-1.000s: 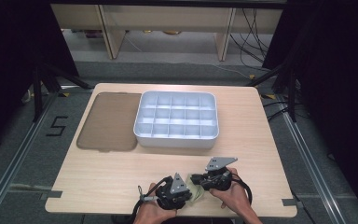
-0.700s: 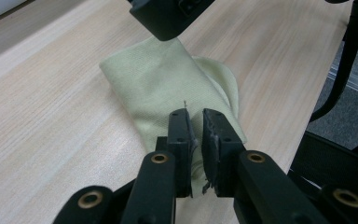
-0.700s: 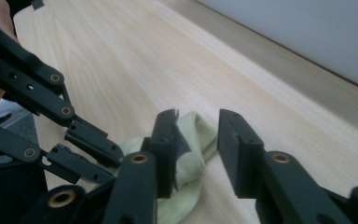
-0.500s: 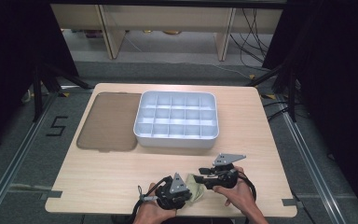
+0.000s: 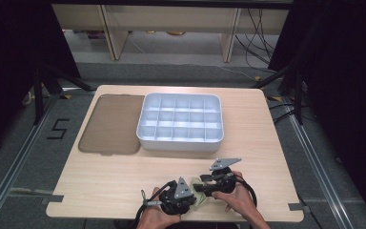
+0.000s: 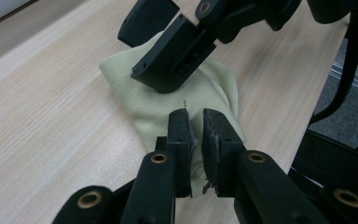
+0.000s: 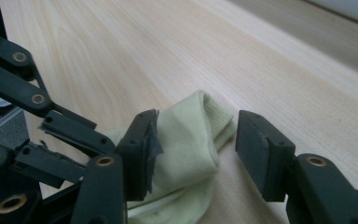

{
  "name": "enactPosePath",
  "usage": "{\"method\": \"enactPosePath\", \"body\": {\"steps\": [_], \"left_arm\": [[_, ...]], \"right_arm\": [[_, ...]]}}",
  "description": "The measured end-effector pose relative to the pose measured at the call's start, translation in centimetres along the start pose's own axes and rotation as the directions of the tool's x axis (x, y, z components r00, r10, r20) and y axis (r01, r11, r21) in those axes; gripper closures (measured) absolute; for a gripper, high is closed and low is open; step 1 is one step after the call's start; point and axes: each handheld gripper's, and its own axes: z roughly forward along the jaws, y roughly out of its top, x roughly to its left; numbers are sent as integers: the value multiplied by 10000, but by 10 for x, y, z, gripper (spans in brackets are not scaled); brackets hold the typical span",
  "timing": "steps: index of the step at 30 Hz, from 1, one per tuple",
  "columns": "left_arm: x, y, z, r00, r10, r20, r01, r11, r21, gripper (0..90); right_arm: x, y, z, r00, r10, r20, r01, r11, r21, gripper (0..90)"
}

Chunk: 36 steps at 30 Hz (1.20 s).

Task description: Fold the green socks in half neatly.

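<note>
sock [image 6: 168,105]: pale yellow-green, soft knit, looks like a folded-over bundle rather than laid flat. You can see fine ribbing on the cuff end in the right gripper view [image 7: 193,140], where the fabric doubles over into a rounded fold.

where it is: near the front edge of the table [image 5: 124,186], right between the two hands, well apart from the tray. In the high view just a small bit of it peeks out between the grippers [image 5: 199,196].

left gripper [image 6: 196,123]: clamped on the sock. The jaws stand nearly together with a thin pinch of fabric squeezed up between them, at the end of the sock closest to that camera. In the high view it sits low at the front edge [image 5: 190,198].

right gripper [image 7: 193,140]: jaws apart, and they have just been opening. The folded end of the sock lies in the gap, close against one jaw, while the other jaw stands clear of it with bare table showing in between. So not pressing on it as far as I can see. High view has it just beside the left one [image 5: 205,183].

tray [image 5: 181,140]: white, split into a grid of small compartments, sitting mid-table.

lid [image 5: 112,124]: flat brownish see-through panel lying right next to the tray on its left side.

table: light wood, grain pretty obvious in both gripper views.
</note>
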Motion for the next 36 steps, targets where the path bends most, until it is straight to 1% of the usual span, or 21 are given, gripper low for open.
{"method": "enactPosePath", "body": {"steps": [3,5,6,9,11,12,13,15,16,17,18,21,22,25,26,27,28,29,31,32,36], "left_arm": [[0,0,0,10000,10,-12,-10,10000,20,807],[-1,-1,0,9998,-173,29,173,9998,87,806],[0,0,-1,9997,190,-152,-187,9997,149,806],[-1,0,-2,9996,278,-100,-275,9994,233,805],[-2,-1,-1,9997,183,-153,-181,9998,80,805],[-3,-1,-1,9996,173,-231,-170,9998,105,805],[-3,-1,-1,9990,367,-256,-363,9992,150,805],[-5,-2,0,9996,114,-277,-113,9999,52,805],[-5,-2,0,9995,110,-297,-109,9999,55,805],[-4,-2,-1,9988,349,-341,-344,9993,134,805],[-3,-1,-2,9986,381,-370,-374,9991,205,804],[-4,-2,-2,9988,358,-346,-352,9992,173,803],[-5,-2,-1,9991,249,-332,-245,9996,124,802],[-5,-2,-3,9989,277,-374,-270,9994,195,798],[-6,-3,-2,9996,158,-225,-157,9999,62,798],[-3,-2,-2,9990,373,-227,-372,9993,59,797],[-3,-2,-3,9992,344,-179,-343,9994,71,795],[-4,-3,-2,9999,-7,-153,7,10000,2,791],[-2,-3,-4,9998,68,-194,-66,10000,74,765],[0,-3,-7,9998,-198,1,198,9998,-66,740],[7,-5,-18,9982,-492,329,500,9985,-242,677]], "right_arm": [[-2,-1,3,9996,235,-130,-232,9995,224,489],[-3,-1,4,9996,263,-123,-260,9994,237,489],[-3,-1,5,9995,279,-151,-275,9992,294,490],[-1,1,6,10000,59,-43,-57,9992,392,496],[-1,2,6,10000,35,-17,-34,9990,454,502],[0,2,7,9999,65,-114,-59,9987,503,534],[0,2,8,9998,142,-149,-135,9987,482,547],[0,2,8,9995,166,-253,-152,9985,517,588],[0,2,8,9993,228,-312,-212,9985,506,606],[-1,2,8,9989,285,-366,-266,9984,505,622],[-2,1,9,9982,375,-465,-353,9982,483,641],[-4,0,9,9961,588,-658,-567,9978,340,674],[-5,0,10,9943,611,-874,-581,9976,363,684],[-4,-1,10,9941,738,-799,-717,9970,295,705],[-4,-1,10,9941,738,-799,-717,9970,295,705],[-5,-1,10,9937,803,-780,-781,9965,310,716],[-5,-2,10,9935,819,-795,-797,9964,300,720],[-5,-2,10,9934,807,-821,-786,9965,292,724],[-5,-2,10,9931,808,-854,-786,9965,291,728],[-5,-2,9,9928,825,-866,-808,9964,239,733],[-5,-1,9,9924,842,-901,-827,9964,207,738]]}}
